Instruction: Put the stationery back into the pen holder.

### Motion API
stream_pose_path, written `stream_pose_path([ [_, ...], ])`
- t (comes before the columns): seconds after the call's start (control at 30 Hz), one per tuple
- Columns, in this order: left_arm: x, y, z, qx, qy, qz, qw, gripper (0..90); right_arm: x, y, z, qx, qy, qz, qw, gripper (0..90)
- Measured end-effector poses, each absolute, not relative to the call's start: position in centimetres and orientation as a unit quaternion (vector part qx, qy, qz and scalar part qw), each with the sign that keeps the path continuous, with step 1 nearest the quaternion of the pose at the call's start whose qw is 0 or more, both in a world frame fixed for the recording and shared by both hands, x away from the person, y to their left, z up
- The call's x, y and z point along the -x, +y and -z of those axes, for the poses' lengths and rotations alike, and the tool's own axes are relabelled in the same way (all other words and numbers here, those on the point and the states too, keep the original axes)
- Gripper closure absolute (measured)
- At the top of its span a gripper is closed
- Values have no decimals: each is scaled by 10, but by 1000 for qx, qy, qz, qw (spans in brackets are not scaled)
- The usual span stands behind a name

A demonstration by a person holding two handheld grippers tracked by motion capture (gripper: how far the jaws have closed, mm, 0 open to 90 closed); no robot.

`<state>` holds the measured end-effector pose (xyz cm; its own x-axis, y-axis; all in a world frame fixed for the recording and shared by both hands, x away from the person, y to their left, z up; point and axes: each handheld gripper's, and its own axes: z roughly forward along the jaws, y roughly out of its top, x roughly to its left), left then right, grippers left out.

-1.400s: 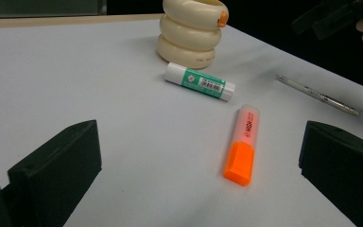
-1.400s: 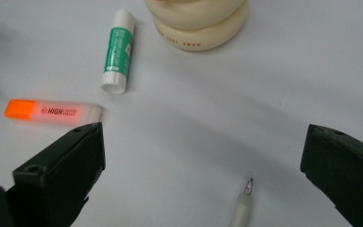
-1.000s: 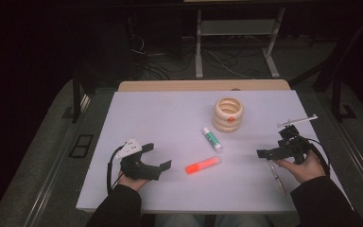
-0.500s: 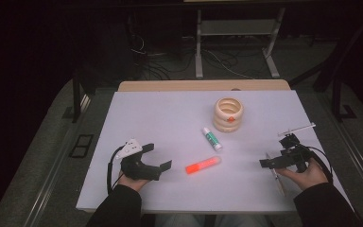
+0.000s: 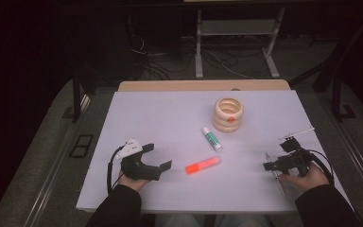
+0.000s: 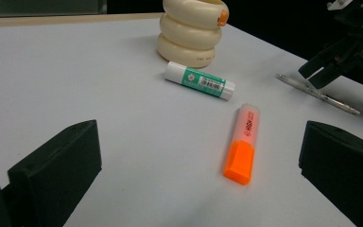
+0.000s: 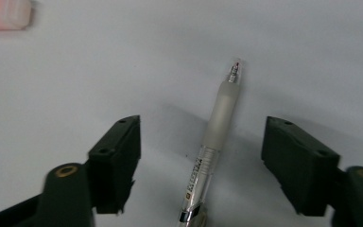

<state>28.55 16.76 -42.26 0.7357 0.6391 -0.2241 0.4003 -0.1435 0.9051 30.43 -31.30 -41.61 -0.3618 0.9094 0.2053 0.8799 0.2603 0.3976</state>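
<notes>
A clear pen [image 7: 215, 137] lies on the white table [image 5: 170, 118], between the two jaws of my right gripper [image 7: 203, 130]. The jaws have just been closing and stand a little off the pen on both sides. From above, my right gripper [image 5: 270, 166] sits low at the table's right with the pen [image 5: 277, 178] under it. My left gripper [image 5: 158, 156] rests open at the front left, nothing between its jaws. Ahead of my left gripper [image 6: 198, 142] lie an orange highlighter [image 6: 242, 144] and a green-and-white glue stick [image 6: 199, 80].
A stack of cream rings [image 5: 228, 115] stands at the back right of the table, behind the glue stick [image 5: 212, 139]. The highlighter [image 5: 203, 165] lies between the two hands. The table's right edge is close to the right hand. Cables and a metal stand are on the floor beyond.
The right gripper has come down and nearer to the pen, and its jaws have narrowed around it. The left gripper has stayed put.
</notes>
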Motion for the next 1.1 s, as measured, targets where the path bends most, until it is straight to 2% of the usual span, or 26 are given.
stream_pose_path([
  [0.57, -286, 168, 423, -749, 347, -108, 554, 0, -305, -308, 422, -574, 794, -195, 46, 609],
  [0.93, -285, 168, 423, -749, 347, -108, 554, 0, -306, -302, 423, -557, 812, -164, 65, 723],
  [1.1, -285, 168, 423, -750, 346, -109, 553, 0, -308, -303, 422, -559, 812, -159, 61, 783],
])
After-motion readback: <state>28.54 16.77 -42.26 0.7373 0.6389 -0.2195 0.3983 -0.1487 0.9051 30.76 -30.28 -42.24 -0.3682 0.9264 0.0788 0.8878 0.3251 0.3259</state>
